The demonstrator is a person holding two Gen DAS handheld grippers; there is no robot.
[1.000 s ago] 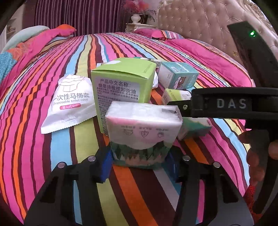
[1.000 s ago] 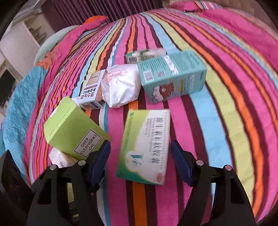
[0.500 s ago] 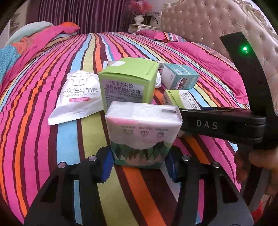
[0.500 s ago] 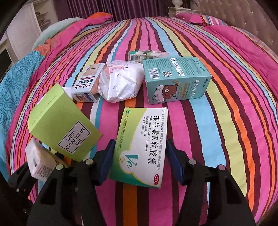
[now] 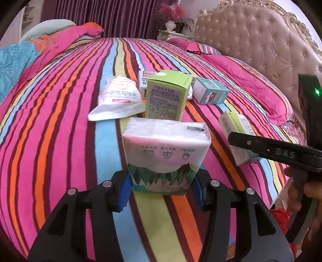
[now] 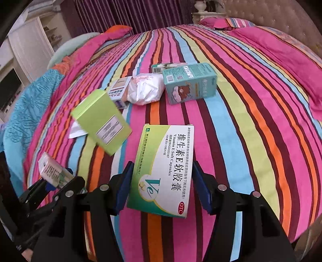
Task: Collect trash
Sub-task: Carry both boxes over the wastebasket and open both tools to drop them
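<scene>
While left tool [image 5: 162, 186] pinches crinkly tissue pack [image 5: 166, 149] | right tool [image 6: 161, 186] clamps flat cardboard capsule box [image 6: 166, 167] | striped bedspread [image 6: 231, 121]

We see a bed [image 5: 60, 141] under a striped cover. At its head stands a tufted headboard [image 5: 251, 40], with pink pillows [image 5: 241, 84] just below it. Beyond the bed hang purple curtains [image 5: 110, 18], and beside the headboard a white vase [image 5: 171, 25] holds flowers.
</scene>
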